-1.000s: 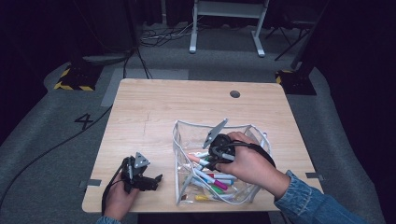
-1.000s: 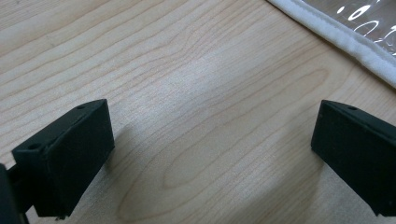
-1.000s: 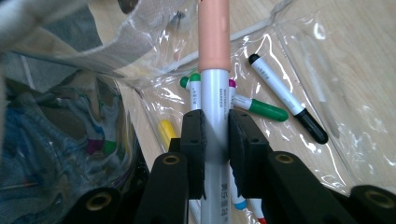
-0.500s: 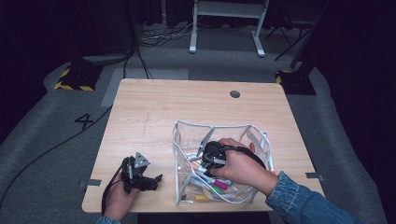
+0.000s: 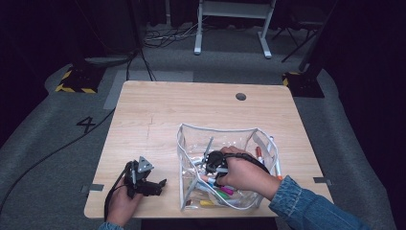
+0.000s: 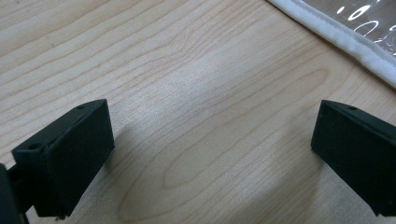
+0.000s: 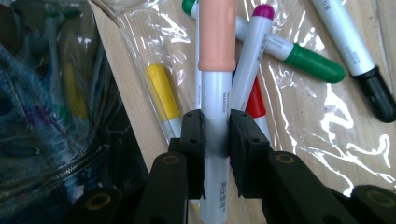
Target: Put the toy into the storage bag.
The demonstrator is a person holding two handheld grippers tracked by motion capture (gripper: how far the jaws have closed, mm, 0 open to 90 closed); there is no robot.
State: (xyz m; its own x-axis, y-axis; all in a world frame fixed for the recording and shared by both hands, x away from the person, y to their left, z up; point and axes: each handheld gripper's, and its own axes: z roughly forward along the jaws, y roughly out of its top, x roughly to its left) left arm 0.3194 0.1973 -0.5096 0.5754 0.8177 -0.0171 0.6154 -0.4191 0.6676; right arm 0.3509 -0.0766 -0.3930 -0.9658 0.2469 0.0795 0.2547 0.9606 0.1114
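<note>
You get an evenly lit table [image 5: 158,120] amid dark surroundings; glare streaks the clear pouch [image 7: 327,130], and both close views go soft.

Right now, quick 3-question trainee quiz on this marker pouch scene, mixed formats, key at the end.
1. Multiple choice: the cap of the marker between the right gripper's pads is (a) peach, (b) blue, (c) grey.
2. True or false: the left gripper holds a marker.
3. Short answer: where is the right gripper working?

Key
1. a: a white barrel with a peach cap, pads pressed on the barrel, though the jaws have just been opening.
2. False: its jaws stand wide apart over the bare table.
3. Inside the clear pouch, above loose markers with yellow, green and black caps.
</note>
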